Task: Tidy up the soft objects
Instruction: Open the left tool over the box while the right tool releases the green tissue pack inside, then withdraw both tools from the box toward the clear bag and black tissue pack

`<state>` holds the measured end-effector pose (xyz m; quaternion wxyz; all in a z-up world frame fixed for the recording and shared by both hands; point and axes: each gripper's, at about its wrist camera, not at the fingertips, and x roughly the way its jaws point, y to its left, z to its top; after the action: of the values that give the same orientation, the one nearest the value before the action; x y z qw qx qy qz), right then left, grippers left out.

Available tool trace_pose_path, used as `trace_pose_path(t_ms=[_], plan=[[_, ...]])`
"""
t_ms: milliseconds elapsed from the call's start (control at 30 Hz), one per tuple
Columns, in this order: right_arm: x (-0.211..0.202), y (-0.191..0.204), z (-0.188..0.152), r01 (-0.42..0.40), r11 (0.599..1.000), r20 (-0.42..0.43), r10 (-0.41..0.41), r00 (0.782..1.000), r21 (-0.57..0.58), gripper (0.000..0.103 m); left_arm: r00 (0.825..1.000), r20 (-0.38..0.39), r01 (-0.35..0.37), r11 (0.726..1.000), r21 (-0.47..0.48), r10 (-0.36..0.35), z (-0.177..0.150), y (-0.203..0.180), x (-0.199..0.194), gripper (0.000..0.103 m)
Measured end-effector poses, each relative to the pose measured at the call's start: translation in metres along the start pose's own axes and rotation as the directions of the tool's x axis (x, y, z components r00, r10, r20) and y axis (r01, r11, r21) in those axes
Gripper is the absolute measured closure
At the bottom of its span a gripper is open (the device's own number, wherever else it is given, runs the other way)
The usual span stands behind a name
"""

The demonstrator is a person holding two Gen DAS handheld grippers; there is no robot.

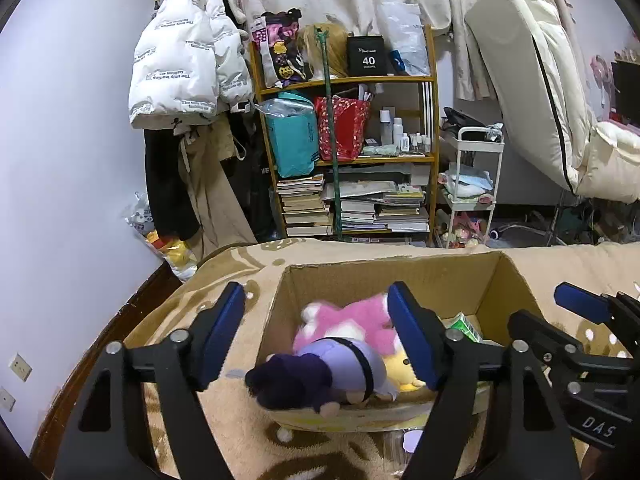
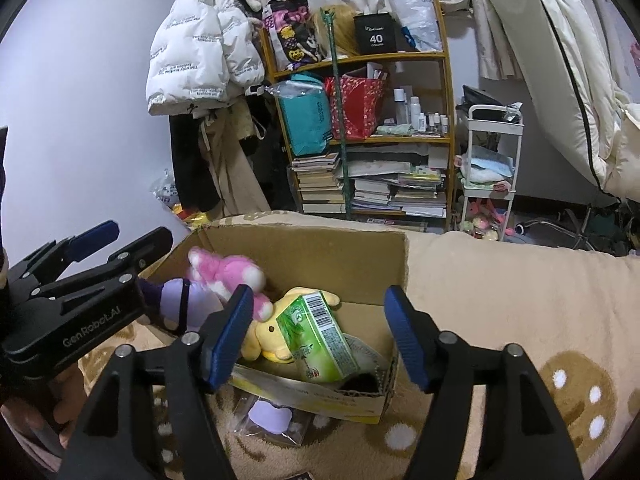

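A cardboard box (image 1: pixel 400 276) sits on a beige bed blanket (image 1: pixel 240 412). In it lie a pink plush (image 1: pixel 352 320), a purple doll with a dark hat (image 1: pixel 320 372) draped over the near rim, a yellow plush (image 1: pixel 400 372) and a green pack (image 2: pixel 320 336). My left gripper (image 1: pixel 316 340) is open, just above the purple doll, holding nothing. My right gripper (image 2: pixel 320 340) is open over the box's near right part, above the green pack, empty. The box (image 2: pixel 304 256), pink plush (image 2: pixel 232 276), purple doll (image 2: pixel 180 300) and yellow plush (image 2: pixel 268 340) also show in the right wrist view.
A plastic-wrapped lilac item (image 2: pixel 272 416) lies on the blanket in front of the box. Beyond the bed stand a cluttered wooden shelf (image 1: pixel 348 140), hanging coats (image 1: pixel 188 60), a white trolley (image 1: pixel 472 184) and a folded mattress (image 1: pixel 532 80).
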<state>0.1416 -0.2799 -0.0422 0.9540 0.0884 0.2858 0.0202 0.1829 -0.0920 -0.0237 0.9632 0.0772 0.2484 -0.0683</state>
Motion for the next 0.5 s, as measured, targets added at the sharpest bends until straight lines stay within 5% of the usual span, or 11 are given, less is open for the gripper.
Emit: trace_pose_path(t_ms=[500], plan=[[-0.043, 0.001, -0.003, 0.041, 0.999, 0.030, -0.041, 0.999, 0.004, 0.013, 0.999, 0.022, 0.033, 0.999, -0.006, -0.033, -0.007, 0.013, -0.038, 0.006]])
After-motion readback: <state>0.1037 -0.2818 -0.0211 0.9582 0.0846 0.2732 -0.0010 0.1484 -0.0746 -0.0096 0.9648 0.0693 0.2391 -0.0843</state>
